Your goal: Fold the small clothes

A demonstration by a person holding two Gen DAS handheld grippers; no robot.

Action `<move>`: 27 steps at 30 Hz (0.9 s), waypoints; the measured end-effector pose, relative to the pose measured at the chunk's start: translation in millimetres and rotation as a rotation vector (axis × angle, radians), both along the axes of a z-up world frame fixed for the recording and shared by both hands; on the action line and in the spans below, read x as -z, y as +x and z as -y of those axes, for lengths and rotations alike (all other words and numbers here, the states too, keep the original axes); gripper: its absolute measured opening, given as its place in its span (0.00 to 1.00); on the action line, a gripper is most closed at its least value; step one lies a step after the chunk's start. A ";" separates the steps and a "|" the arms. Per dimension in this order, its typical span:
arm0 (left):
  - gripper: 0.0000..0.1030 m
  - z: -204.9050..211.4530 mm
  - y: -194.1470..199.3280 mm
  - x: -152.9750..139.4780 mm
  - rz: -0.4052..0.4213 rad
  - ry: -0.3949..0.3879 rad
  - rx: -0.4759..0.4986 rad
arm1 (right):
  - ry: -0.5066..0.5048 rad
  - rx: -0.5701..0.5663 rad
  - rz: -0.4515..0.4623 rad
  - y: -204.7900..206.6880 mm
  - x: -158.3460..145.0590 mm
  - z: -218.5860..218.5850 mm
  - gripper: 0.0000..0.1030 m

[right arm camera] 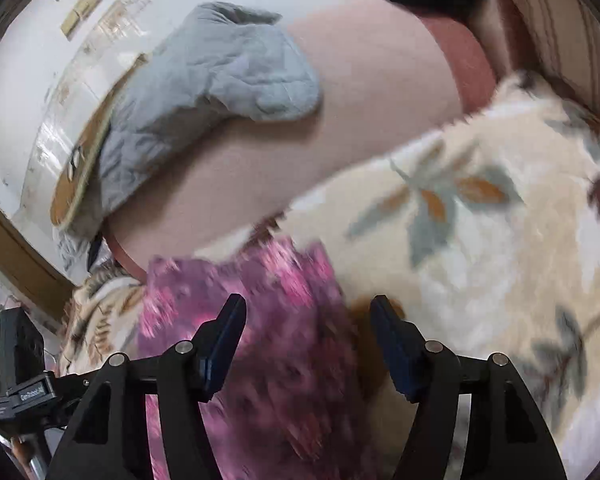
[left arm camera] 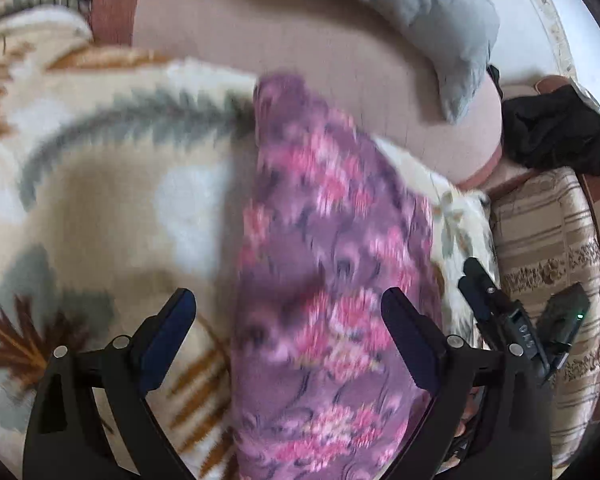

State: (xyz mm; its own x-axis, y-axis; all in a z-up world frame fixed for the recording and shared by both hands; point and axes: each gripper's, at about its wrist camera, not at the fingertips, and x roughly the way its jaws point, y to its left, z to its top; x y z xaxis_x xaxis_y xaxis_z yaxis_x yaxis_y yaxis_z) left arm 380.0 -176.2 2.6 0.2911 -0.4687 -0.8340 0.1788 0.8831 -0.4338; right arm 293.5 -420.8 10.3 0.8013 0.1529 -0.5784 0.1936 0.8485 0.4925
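both grippers open over the purple cloth

your left gripper (left arm camera: 288,308) and right gripper (right arm camera: 308,316) both hang with fingers spread wide, holding nothing. the purple flowered cloth (left arm camera: 324,280) lies in a long strip on the cream leaf-pattern blanket (left arm camera: 100,200), below both grippers, near the grey pillow (left arm camera: 432,24).

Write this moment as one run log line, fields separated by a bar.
left gripper open | right gripper open | purple floral garment on patterned blanket, not gripped | images blurred

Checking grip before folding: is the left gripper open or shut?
Open: the left gripper has its fingers spread wide above the purple floral garment.
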 end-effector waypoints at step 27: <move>0.91 -8.6 -75.6 12.0 0.088 0.216 0.135 | -0.066 -0.296 -0.116 -50.8 21.2 -36.2 0.20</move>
